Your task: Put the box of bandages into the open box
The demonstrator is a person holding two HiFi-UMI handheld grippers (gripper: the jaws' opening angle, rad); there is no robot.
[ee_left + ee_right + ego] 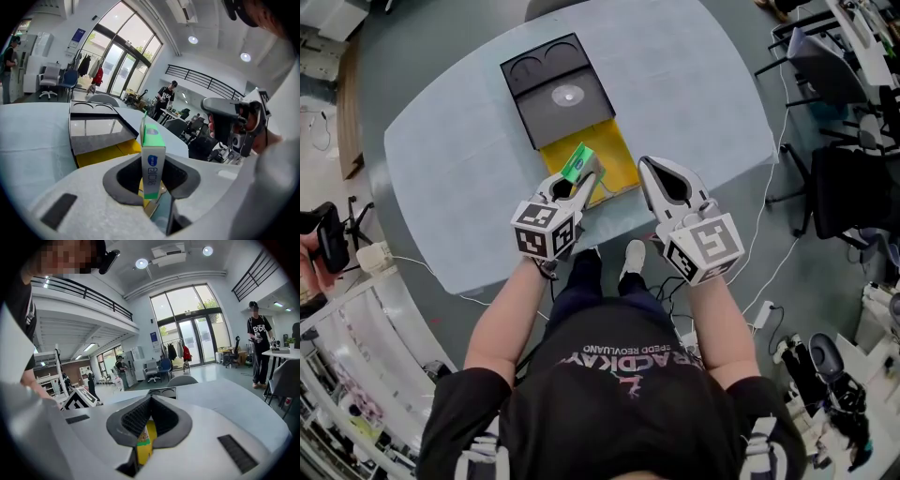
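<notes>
Item: 1 box of bandages point(153, 161), light stiff card, crushable. Pinched upright across its flat faces by left tongs point(589, 172) over open box point(616, 152). Right tongs point(644, 165) pressed together, seemingly empty.

T-shirt point(628, 412): black, short-sleeved, pinkish-red lettering with smaller white print across the chest.
Trousers point(581, 286): dark.
Shoe point(631, 258): white.
Left hand-held gripper point(589, 171): pale grey shell, dark jaw lining, cube point(546, 228) of black-and-white square markers.
Right hand-held gripper point(649, 169): pale grey shell, dark ribbed pads, black slots, marker cube point(705, 247).
</notes>
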